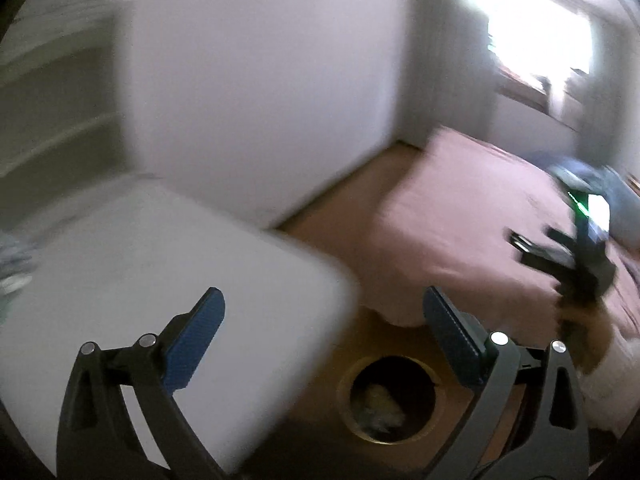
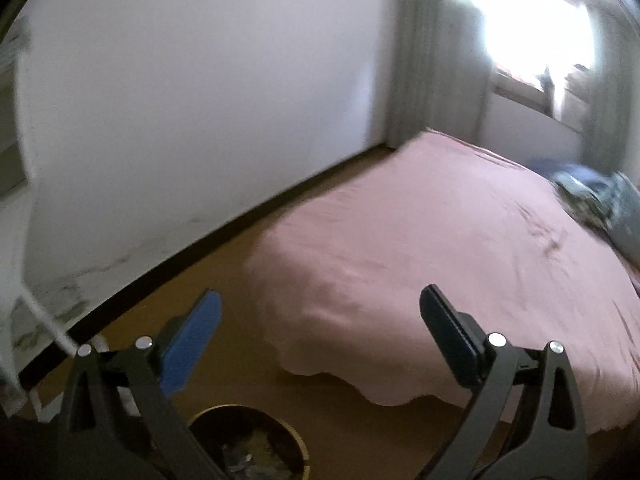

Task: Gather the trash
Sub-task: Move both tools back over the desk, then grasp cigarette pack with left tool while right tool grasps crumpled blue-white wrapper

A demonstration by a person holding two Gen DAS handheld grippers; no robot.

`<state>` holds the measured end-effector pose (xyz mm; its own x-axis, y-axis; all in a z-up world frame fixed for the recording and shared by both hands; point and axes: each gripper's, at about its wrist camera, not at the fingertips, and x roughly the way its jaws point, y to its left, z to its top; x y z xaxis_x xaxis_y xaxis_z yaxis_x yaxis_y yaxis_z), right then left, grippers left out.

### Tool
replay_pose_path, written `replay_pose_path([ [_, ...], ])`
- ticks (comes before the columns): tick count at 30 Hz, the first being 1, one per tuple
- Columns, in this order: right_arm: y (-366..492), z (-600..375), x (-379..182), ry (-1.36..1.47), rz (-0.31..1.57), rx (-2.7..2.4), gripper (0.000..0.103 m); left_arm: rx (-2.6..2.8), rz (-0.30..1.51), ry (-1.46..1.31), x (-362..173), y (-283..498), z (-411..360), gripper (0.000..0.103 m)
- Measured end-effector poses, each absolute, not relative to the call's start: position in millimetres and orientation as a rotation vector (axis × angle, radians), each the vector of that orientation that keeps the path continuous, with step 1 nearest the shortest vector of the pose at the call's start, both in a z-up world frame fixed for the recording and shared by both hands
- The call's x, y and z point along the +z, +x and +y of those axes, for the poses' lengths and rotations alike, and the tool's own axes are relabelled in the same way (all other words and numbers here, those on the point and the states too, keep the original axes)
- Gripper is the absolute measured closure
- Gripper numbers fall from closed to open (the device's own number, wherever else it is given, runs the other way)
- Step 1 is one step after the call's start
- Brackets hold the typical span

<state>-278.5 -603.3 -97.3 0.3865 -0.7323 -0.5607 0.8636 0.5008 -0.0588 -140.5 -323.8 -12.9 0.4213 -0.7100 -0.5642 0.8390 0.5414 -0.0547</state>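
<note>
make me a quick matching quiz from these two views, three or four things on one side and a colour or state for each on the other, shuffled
Things:
1. bedspread
2. trash bin
3. left claw
4. wall

Colour or state:
A. open, holding nothing
B. white
C. pink
D. round, on the floor, with scraps inside

Pairs: 1-C, 2-D, 3-A, 4-B
</note>
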Motion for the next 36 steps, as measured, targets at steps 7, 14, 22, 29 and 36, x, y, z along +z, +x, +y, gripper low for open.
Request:
replay_pose_path([
  [7,-215,-561,-97,0.209,0.628,-0.788,0.007,-0.542,0.626,0.215,-3,-4,-186,0.007],
  [14,-169,-518,-66,0.124,0.574,-0.705,0.007,-0.513,0.770,0.268,-32,73,-119,0.007],
  [22,-116,-485,-46,0.148,0.543,-0.565,0.007,-0.586,0.818,0.448,-53,116,-142,0.018],
  [29,-36,-449,-14,0.283,0.501,-0.321,0.007,-0.619,0.850,0.346,-53,127,-112,0.044],
  [36,89,-357,-10,0.153,0.626,-0.037,0.007,-0.440,0.832,0.120,-50,145,-24,0.045],
])
